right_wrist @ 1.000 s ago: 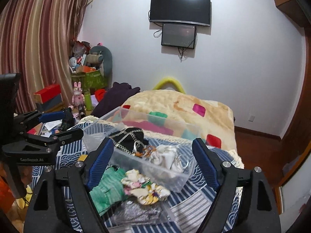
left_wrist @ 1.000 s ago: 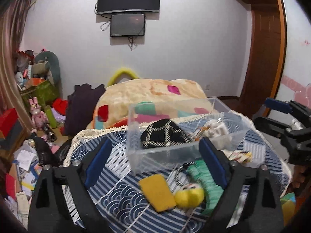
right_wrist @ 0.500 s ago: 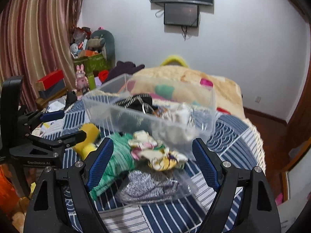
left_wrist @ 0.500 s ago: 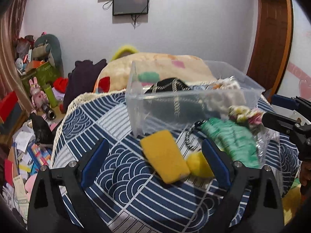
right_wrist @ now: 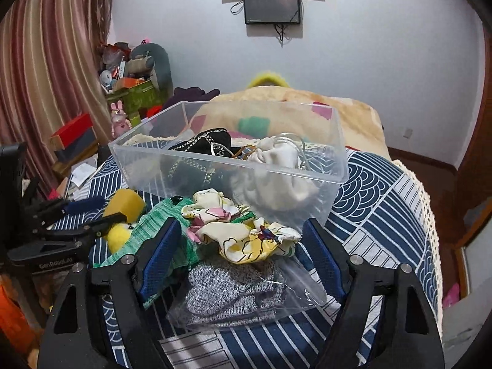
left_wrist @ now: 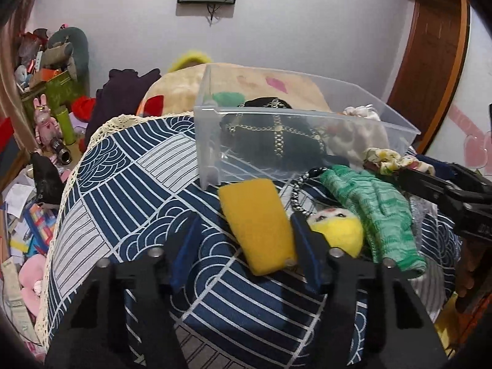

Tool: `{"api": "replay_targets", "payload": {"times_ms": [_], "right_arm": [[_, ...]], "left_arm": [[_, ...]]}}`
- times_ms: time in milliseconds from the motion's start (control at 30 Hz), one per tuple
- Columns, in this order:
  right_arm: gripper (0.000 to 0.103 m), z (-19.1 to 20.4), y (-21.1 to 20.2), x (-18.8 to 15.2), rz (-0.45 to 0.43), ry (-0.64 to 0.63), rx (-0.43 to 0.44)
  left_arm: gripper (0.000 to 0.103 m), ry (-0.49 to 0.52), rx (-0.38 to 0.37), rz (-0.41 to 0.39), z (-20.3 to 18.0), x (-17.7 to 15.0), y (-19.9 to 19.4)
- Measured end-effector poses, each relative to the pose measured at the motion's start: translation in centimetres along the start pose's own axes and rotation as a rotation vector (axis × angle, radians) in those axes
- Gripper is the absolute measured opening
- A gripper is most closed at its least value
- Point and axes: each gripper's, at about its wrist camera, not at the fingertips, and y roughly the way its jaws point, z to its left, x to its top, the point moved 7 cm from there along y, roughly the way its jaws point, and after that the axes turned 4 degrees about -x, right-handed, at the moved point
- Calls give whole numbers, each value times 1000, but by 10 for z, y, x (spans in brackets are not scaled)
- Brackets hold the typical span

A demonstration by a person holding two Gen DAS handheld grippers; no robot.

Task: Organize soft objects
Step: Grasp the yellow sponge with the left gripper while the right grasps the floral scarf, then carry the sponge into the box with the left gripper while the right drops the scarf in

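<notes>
The left hand-held gripper (left_wrist: 243,246) stands spread, one pad on each side of the yellow sponge (left_wrist: 256,221) on the patterned cloth (left_wrist: 129,184); nothing is pinched yet. Risk: the right pad sits just beside the yellow plush toy (left_wrist: 336,230), so closing may trap the toy or its chain (left_wrist: 296,190) along with the sponge.

The right hand-held gripper (right_wrist: 238,252) is also spread, over the floral scrunchie (right_wrist: 243,230), which lies on a bagged grey knit (right_wrist: 233,292) beside the green sock (right_wrist: 160,224). Risk: the slippery bag may slide or be caught.

Beyond stands the clear bin (right_wrist: 227,166), holding a black pouch (right_wrist: 212,144) and white cloth (right_wrist: 276,156). A snagged item may strike its near wall.
</notes>
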Motion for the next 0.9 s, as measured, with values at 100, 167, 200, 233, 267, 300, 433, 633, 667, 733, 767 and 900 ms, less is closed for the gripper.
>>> {"api": "replay_targets", "payload": {"times_ms": [100, 167, 200, 233, 267, 300, 433, 633, 667, 733, 767, 900], "right_arm": [[67, 2, 0, 0, 1, 2, -1], [60, 2, -1, -2, 10, 6, 13], [56, 2, -1, -2, 11, 7, 14], [52, 2, -1, -3, 11, 7, 14], [50, 2, -2, -2, 12, 7, 14], [45, 2, -3, -3, 11, 6, 14], [27, 2, -5, -2, 1, 1, 17], [11, 2, -15, 3, -37, -6, 17], [11, 2, -17, 5, -44, -7, 17], [11, 2, -23, 7, -64, -9, 18], [11, 3, -24, 8, -70, -11, 19], [9, 3, -33, 12, -100, -10, 15]], "left_arm": [[46, 33, 1, -4, -6, -2, 0], [39, 55, 1, -4, -12, -3, 0], [39, 65, 5, -7, -14, -3, 0], [38, 71, 11, -11, -15, -4, 0], [37, 76, 15, -13, -16, -4, -1], [36, 77, 14, -15, -16, -4, -1], [34, 55, 3, -15, -14, -3, -4], [33, 48, 6, -32, -13, -1, -14], [33, 46, 7, -38, -13, 0, -16], [33, 41, 8, -49, -11, 3, -22], [33, 39, 9, -55, -11, 4, -24], [33, 32, 12, -82, -10, 10, -34]]}}
